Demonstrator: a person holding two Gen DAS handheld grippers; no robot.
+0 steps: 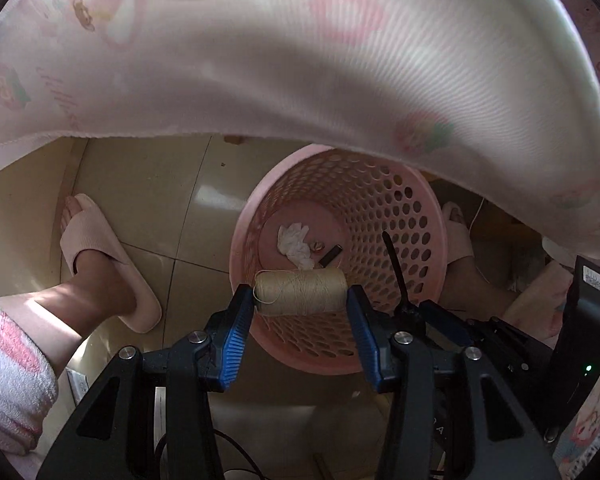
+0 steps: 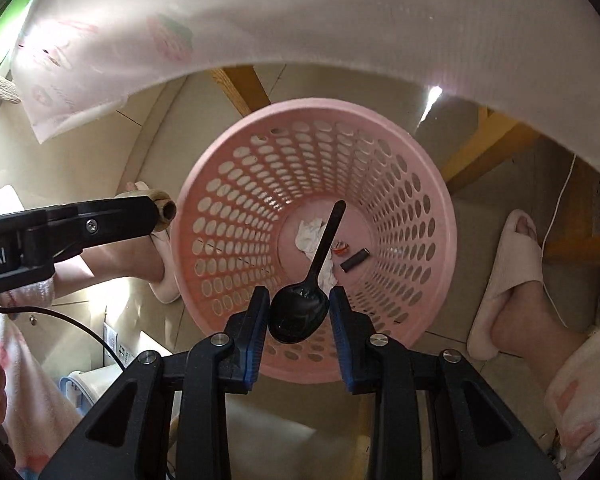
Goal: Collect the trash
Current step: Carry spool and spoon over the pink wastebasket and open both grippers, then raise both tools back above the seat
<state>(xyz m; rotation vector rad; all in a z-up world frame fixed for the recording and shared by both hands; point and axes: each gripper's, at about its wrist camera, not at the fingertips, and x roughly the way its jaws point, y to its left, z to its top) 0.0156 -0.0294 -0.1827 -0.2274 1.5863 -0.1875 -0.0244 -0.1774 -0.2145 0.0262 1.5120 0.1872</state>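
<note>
My left gripper [image 1: 301, 294] is shut on a beige spool of thread [image 1: 301, 290], held crosswise over the near rim of a pink perforated basket [image 1: 396, 216]. In the right wrist view my right gripper [image 2: 299, 312] is shut on the bowl of a black plastic spoon [image 2: 300, 312], its handle pointing up over the basket [image 2: 236, 200]. On the basket's floor lie a crumpled white tissue [image 2: 310, 236], a small black stick [image 2: 354, 260] and a small reddish scrap [image 2: 340, 247]. The left gripper's arm and the spool's end [image 2: 165, 212] show at the left of that view.
A white and pink patterned cloth [image 1: 300, 60] hangs over the far side of the basket. A person's feet in pink slippers [image 1: 100, 256] [image 2: 504, 280] stand on the beige tiled floor either side of it. Wooden legs [image 2: 240, 88] and a white cord [image 2: 560, 204] lie behind.
</note>
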